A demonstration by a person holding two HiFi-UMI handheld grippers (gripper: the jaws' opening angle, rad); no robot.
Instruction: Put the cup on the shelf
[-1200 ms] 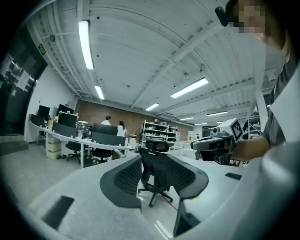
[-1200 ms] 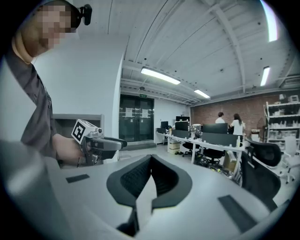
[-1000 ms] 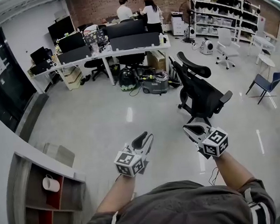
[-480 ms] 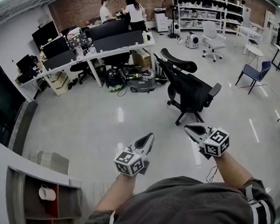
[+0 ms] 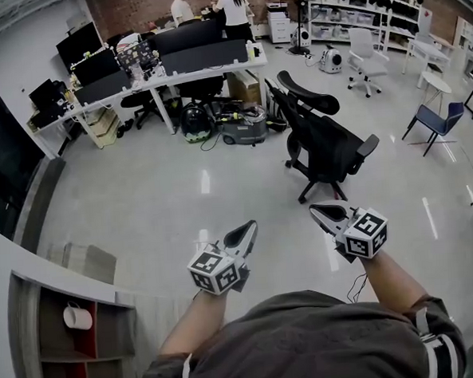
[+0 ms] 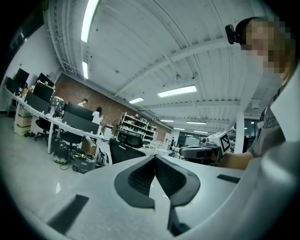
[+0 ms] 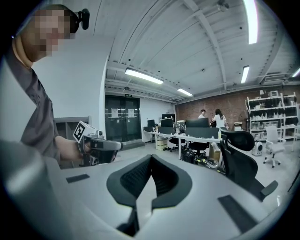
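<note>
Left tool (image 5: 250,224) and right tool (image 5: 314,210) closed, empty; cup (image 5: 76,318) seemingly sits on shelf (image 5: 63,286).

Shelf (image 5: 73,283), lwr left, white cup (image 5: 76,317) inside

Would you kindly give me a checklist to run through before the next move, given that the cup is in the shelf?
1. The cup sits inside a compartment of the shelf: ok.
2. The cup is upright: cannot tell, too small.
3. The left tool is shut with nothing between its jaws: ok.
4. The right tool is shut with nothing between its jaws: ok.
5. Both tools are apart from the shelf: ok.
6. The way ahead is free: not ok, a black chair stands ahead of the right tool.
</note>
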